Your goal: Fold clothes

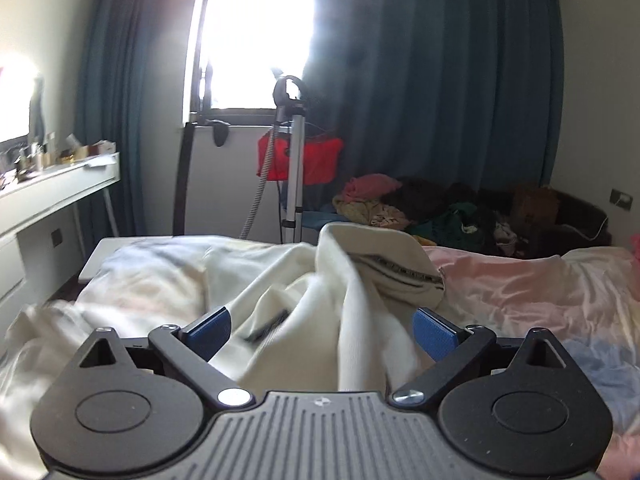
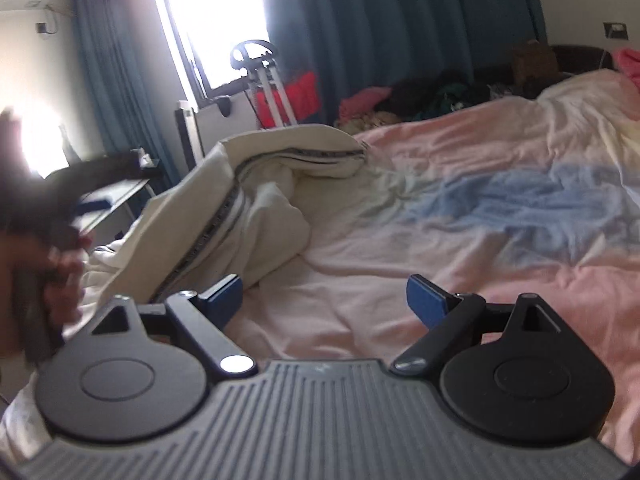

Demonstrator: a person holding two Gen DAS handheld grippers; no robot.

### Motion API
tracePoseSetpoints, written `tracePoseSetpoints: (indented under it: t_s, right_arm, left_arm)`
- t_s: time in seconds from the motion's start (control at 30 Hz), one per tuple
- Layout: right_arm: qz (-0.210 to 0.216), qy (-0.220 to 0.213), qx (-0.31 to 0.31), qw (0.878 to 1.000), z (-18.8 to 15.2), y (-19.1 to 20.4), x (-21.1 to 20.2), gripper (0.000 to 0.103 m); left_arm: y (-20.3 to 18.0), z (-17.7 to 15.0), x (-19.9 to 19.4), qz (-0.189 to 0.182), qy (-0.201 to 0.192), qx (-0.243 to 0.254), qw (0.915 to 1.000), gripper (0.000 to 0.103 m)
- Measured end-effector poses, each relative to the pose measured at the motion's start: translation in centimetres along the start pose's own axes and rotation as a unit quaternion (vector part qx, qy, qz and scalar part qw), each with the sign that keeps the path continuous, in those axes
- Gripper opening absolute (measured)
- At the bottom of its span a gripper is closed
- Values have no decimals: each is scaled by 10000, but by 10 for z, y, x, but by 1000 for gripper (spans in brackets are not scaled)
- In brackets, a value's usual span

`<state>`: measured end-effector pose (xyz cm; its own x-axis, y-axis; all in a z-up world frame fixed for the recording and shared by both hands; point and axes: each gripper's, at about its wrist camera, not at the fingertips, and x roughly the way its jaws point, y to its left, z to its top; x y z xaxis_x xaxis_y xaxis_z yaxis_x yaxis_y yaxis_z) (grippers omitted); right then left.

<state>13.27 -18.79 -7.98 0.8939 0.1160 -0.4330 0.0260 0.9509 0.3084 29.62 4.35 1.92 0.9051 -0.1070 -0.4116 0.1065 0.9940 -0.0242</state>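
The cream garment [image 1: 320,300] is a rumpled heap on the bed [image 1: 540,300], up near the bed's left edge, with a dark striped band [image 2: 224,216] running along one folded-over part. Fabric looks soft and thick-ish, bunched into tall folds, so its shape is hard to read. The left gripper [image 1: 322,330] has its blue pads spread wide, a fold of the cream cloth sitting loosely between them, no pinch. Further right, the right gripper [image 2: 324,300] hangs over the pink-and-blue sheet [image 2: 500,208] with fingers spread too, nothing between them; the garment lies just beside its left finger.
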Motion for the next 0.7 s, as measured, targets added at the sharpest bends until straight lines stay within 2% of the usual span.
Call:
tracePoseSetpoints:
  t_s: [0.07,0.17,0.23,0.33,0.4,0.47,0.57,0.63,0.7]
  right_arm:
    - [-42,114,130,9998,1,-7,12,90]
    - [11,310,344,9989,4,-18,37,90]
    - [-53,333,209,9992,4,-22,55,90]
    - [-178,389,139,9990,3,-31,82,90]
    - [-105,410,307,9986,1,-41,97,90]
    - [-31,323,379,9988,1,-47,106,90]
    - [-10,185,337,9993,-1,-53,118,90]
    - [-28,153,374,9992,-3,-57,123,90]
    - [-31,133,450,9989,-3,-63,128,90]
  left_arm:
    - [-13,23,44,72,152,191,9997,99]
    - [-27,50,109,406,520,358,9972,98]
    - [-31,66,149,561,672,391,9954,97]
    - [-32,81,198,590,853,272,9942,96]
    - [-33,83,229,510,1045,224,9930,93]
    - [-39,80,253,637,1195,315,9903,89]
    - [-47,75,284,861,1419,394,9853,64]
    - [-48,74,294,888,1556,257,9835,25]
    - [-51,77,285,824,1407,172,9865,7]
